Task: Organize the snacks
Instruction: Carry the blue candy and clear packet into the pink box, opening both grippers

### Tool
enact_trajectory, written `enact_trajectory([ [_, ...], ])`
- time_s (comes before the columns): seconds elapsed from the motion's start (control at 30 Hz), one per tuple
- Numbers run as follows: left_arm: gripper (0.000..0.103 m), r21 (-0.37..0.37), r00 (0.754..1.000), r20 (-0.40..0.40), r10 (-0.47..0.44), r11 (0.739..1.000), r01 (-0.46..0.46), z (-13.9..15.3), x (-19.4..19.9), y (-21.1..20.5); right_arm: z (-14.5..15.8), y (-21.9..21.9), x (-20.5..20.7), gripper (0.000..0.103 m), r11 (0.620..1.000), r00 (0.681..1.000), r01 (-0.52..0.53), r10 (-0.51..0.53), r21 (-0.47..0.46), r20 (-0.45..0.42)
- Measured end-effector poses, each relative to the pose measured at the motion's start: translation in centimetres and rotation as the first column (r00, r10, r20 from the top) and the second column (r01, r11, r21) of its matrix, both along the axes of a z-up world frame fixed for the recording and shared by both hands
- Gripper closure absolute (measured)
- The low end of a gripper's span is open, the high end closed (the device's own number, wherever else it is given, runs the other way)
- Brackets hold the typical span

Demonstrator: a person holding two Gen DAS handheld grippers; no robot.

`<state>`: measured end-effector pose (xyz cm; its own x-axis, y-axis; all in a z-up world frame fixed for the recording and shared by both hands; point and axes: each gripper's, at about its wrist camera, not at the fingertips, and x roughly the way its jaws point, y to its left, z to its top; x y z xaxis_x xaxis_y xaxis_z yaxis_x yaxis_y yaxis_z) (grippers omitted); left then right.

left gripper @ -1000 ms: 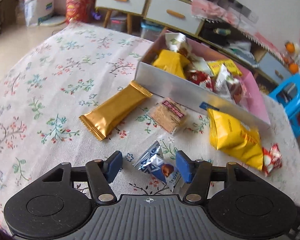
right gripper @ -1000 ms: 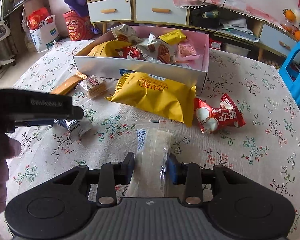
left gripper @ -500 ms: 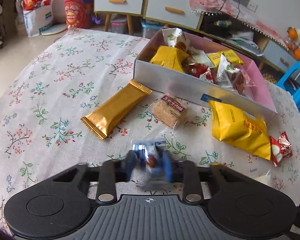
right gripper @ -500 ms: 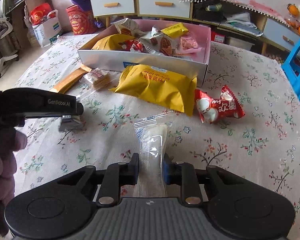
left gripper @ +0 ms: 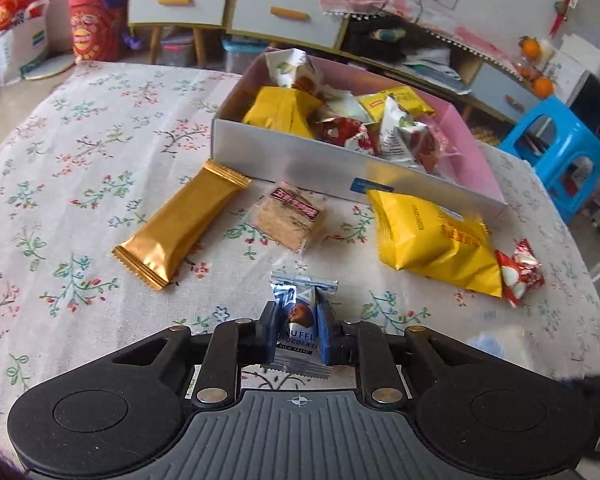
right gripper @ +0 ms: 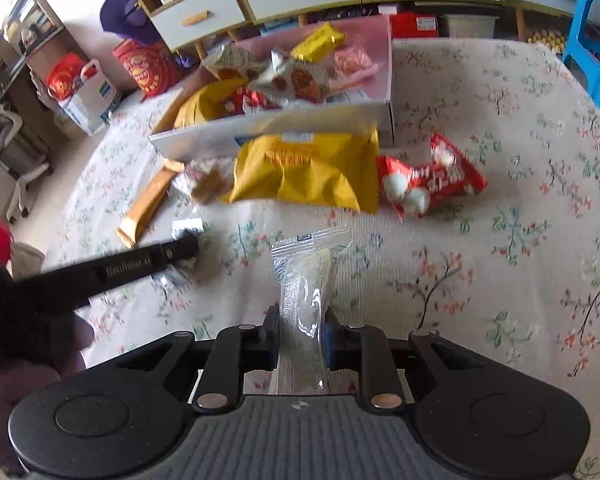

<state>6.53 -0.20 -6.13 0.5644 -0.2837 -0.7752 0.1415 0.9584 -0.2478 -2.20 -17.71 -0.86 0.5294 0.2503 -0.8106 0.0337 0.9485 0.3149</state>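
Your left jaws pinch a blue truffle chocolate packet (left gripper: 298,320); your right jaws pinch a clear wrapped snack (right gripper: 302,304). Far off sits the snack-filled box (left gripper: 340,168).

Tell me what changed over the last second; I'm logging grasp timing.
The left gripper closed its jaws on the blue truffle chocolate, which lay loose between them before. The right gripper tightened on the clear packet and swung toward the snack box. The gold bar, cracker and yellow bag stayed put.
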Motion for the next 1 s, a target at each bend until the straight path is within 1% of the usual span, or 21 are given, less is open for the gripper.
enact_trajectory([
  [0.13,0.086,-0.023,0.998,0.011,-0.058,0.998,0.059,0.3,0.0,0.3,1.8,-0.7,0.8,0.094,0.999,0.999,0.017,-0.019,0.046,0.045],
  [0.27,0.086,-0.062,0.996,0.006,-0.084,0.995,0.084,0.7,-0.1,0.4,3.8,-1.7,1.4,0.094,0.996,0.993,0.031,-0.04,0.08,0.115],
  [0.33,0.086,-0.085,0.995,0.027,-0.096,0.992,0.098,1.5,0.0,0.2,4.5,-2.0,1.8,0.094,0.996,0.988,0.037,-0.049,0.084,0.146],
  [0.4,0.086,-0.088,0.99,0.072,-0.119,0.988,0.126,2.4,0.1,-0.2,5.0,-2.3,2.5,0.094,0.996,0.984,0.029,-0.043,0.082,0.175],
  [0.5,0.086,-0.074,0.978,0.137,-0.157,0.983,0.168,3.7,0.6,-1.0,4.8,-3.0,3.8,0.094,0.993,0.983,0.034,-0.054,0.112,0.178],
  [0.6,0.086,-0.07,0.968,0.174,-0.18,0.978,0.194,4.5,1.7,-1.6,4.3,-3.5,4.8,0.094,0.985,0.98,0.077,-0.103,0.152,0.169],
  [0.83,0.086,-0.032,0.957,0.212,-0.195,0.978,0.207,6.4,5.6,-3.4,3.4,-4.5,7.6,0.094,0.975,0.957,0.147,-0.183,0.164,0.226],
  [0.93,0.086,-0.025,0.957,0.221,-0.189,0.98,0.199,6.5,6.8,-3.8,2.9,-5.5,8.5,0.094,0.957,0.942,0.178,-0.233,0.228,0.243],
  [1.0,0.086,-0.022,0.96,0.21,-0.186,0.98,0.195,6.1,7.9,-4.1,2.7,-6.1,8.8,0.094,0.946,0.931,0.187,-0.256,0.263,0.261],
])
